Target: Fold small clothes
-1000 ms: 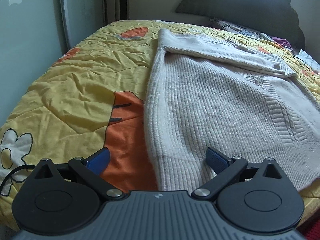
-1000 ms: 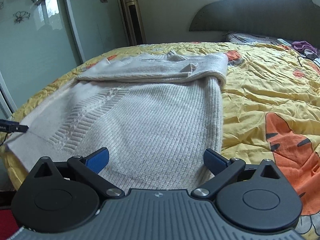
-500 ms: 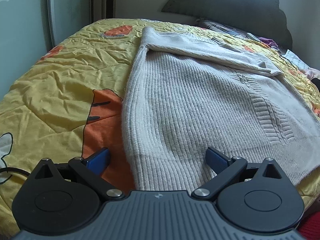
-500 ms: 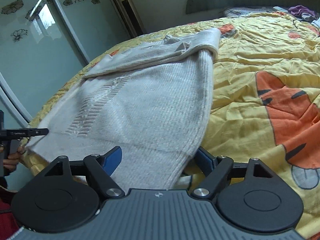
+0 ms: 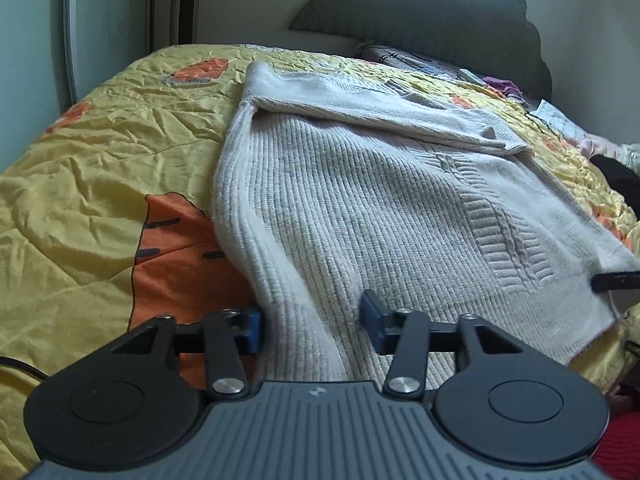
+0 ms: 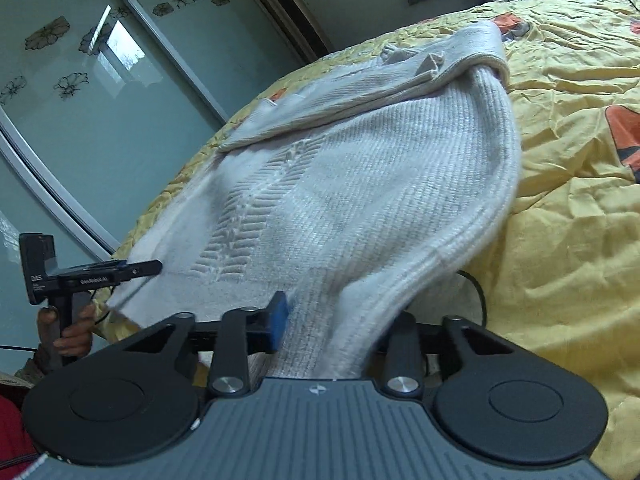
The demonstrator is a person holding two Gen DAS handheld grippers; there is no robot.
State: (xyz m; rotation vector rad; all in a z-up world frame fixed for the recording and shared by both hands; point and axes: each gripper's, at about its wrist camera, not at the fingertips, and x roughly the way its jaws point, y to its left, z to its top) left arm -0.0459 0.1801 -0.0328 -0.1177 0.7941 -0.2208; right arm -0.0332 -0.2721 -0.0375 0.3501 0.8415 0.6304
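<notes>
Cream sweater [image 5: 360, 208]: flat on yellow bedspread [image 5: 100, 168], long axis running away from both tongs. Left gripper [image 5: 310, 320] and right gripper [image 6: 340, 328]: jaws closing on near hem corners, fabric between.

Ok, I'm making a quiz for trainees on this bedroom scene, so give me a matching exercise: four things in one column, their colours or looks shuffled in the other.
Things:
1. sweater
2. bedspread
3. headboard
4. sliding door

Looks:
A. yellow with orange shapes
B. pale green with flower decals
C. cream ribbed knit
D. dark grey

Pairs: 1-C, 2-A, 3-D, 4-B
</notes>
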